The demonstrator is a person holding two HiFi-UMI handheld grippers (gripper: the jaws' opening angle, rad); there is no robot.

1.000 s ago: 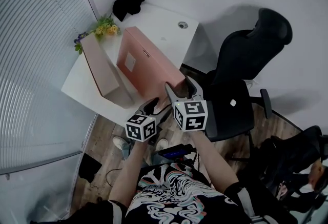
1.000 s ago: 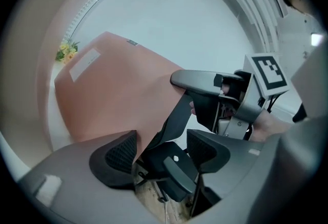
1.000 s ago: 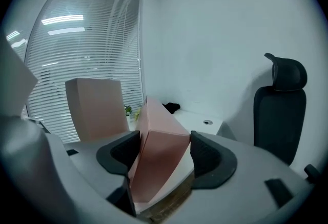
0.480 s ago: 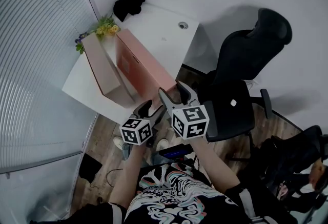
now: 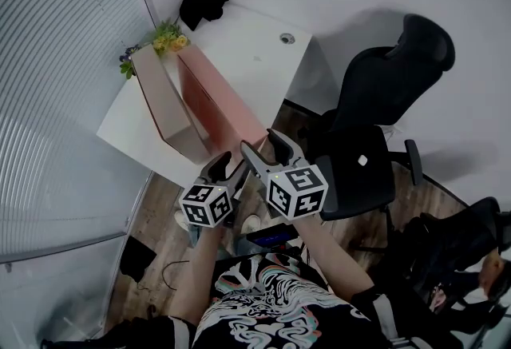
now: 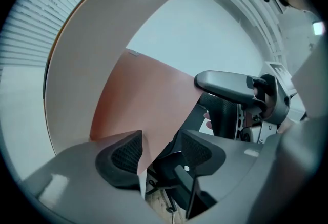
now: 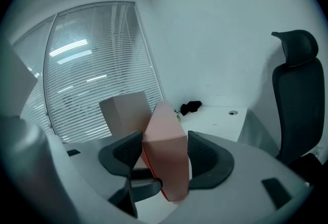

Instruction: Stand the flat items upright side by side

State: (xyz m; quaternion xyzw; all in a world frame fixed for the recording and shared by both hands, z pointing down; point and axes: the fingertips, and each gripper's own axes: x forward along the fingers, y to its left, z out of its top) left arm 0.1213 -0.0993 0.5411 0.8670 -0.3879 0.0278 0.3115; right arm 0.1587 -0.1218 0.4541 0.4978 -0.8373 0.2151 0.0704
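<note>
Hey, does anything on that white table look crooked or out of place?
The pink box is askew: it tilts toward the upright beige box instead of standing straight beside it.

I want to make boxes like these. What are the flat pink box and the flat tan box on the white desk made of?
The flat pink box looks like matte cardboard: crisp folded edges, no shine. The flat tan box seems cardboard too: the same dull, smooth faces.
</note>
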